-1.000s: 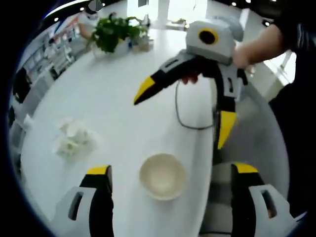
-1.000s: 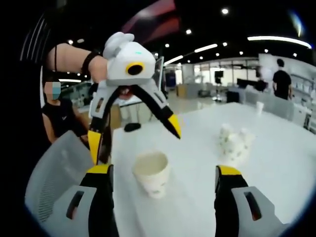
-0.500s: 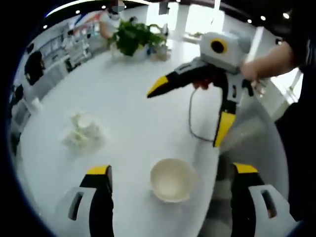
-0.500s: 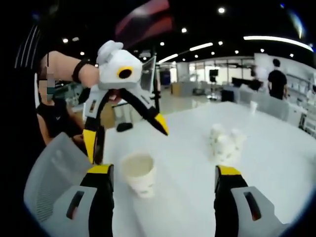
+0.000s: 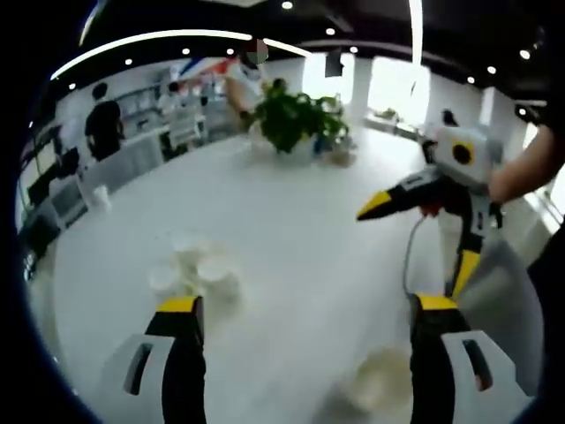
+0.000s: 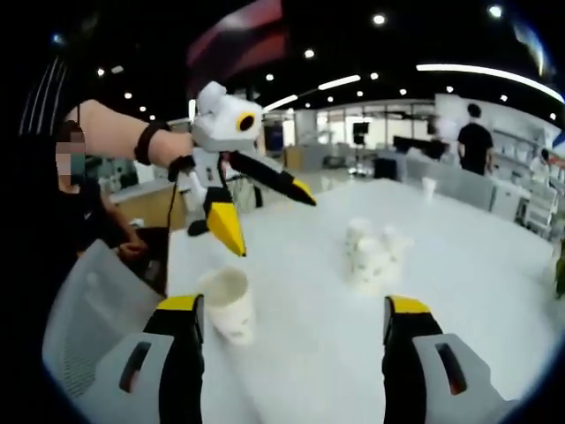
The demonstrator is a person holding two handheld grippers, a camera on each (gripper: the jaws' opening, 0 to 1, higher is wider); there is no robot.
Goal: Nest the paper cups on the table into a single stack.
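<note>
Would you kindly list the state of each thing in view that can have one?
left gripper: open, holding nothing
right gripper: open, holding nothing
single paper cup: upright on the table, not nested
cluster of paper cups: standing together, unstacked
potted plant: upright

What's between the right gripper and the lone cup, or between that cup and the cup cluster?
Nothing visible. The lone cup stands just beyond the open right gripper, near its left jaw. Bare white table lies between it and the cup cluster. The left gripper hangs open above the table.
</note>
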